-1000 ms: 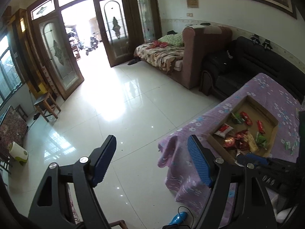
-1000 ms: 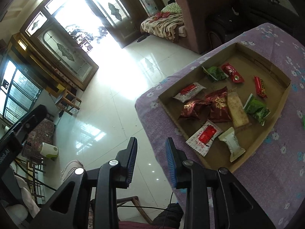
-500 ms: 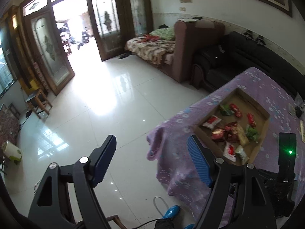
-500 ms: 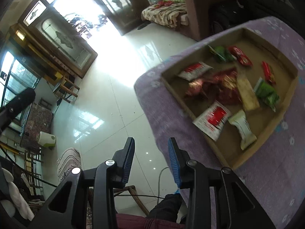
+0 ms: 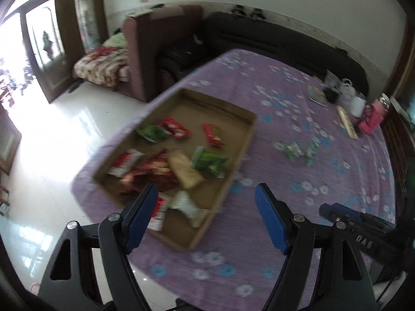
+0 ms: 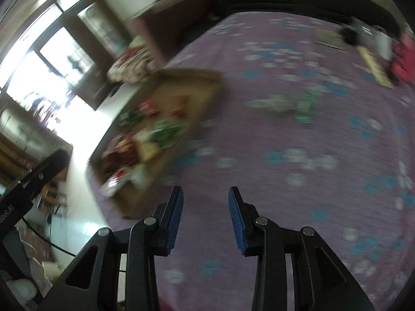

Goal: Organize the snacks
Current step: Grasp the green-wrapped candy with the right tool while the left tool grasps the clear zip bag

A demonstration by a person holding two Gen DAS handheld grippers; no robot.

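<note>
Left gripper: jaws held wide apart, nothing between the blue pads; hovers above the near right corner of the tray, pointed down at the table.
Right gripper: jaws parted by a narrower gap, empty; over bare cloth, right of the tray. View heavily blurred.
Cardboard tray: shallow, open, set on the left part of the table, near its left edge.
Snacks in tray: green packet and tan bar near the middle, touching; dark red wrappers left of the bar; red-and-white packet at the left wall; white packet at the near end; two red packets and another green one at the far end.
Loose snacks: small green-and-white packets lie on the cloth, right of the tray, well apart from both grippers.
Tablecloth: purple, with white and blue flowers.
Far right corner: pink box, white container, long flat pack; details blurred.
Beyond table: black sofa, brown sofa, glossy white floor.
</note>
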